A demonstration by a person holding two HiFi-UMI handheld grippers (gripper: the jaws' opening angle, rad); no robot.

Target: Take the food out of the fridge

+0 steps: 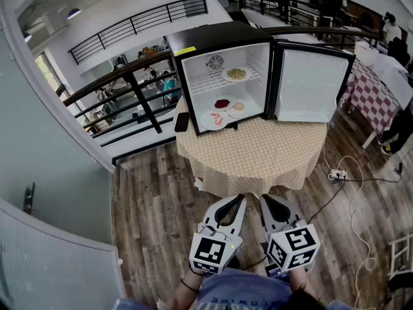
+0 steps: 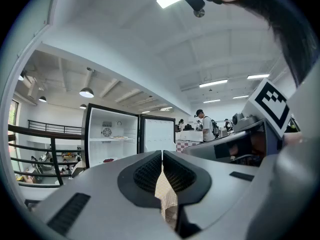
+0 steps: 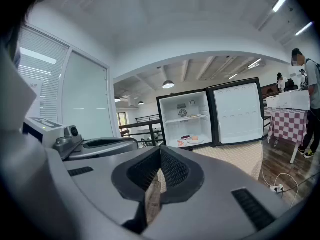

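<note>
A small black fridge (image 1: 222, 76) (image 2: 112, 136) (image 3: 210, 116) stands open on a round table (image 1: 258, 154) with a beige checked cloth. Its top shelf carries a plate of pale food (image 1: 236, 73). On its floor sit a plate with dark red food (image 1: 222, 103), one with an orange piece (image 1: 239, 106) and one with pink pieces (image 1: 214, 119). My left gripper (image 1: 240, 199) (image 2: 162, 156) and right gripper (image 1: 264, 199) (image 3: 160, 151) hover side by side short of the table's near edge, both shut and empty.
The fridge door (image 1: 311, 86) swings out to the right. A black railing (image 1: 129, 86) runs along the left behind the table. A power strip (image 1: 337, 174) and white cable (image 1: 361, 218) lie on the wood floor at right. A checked table (image 1: 374, 95) stands far right.
</note>
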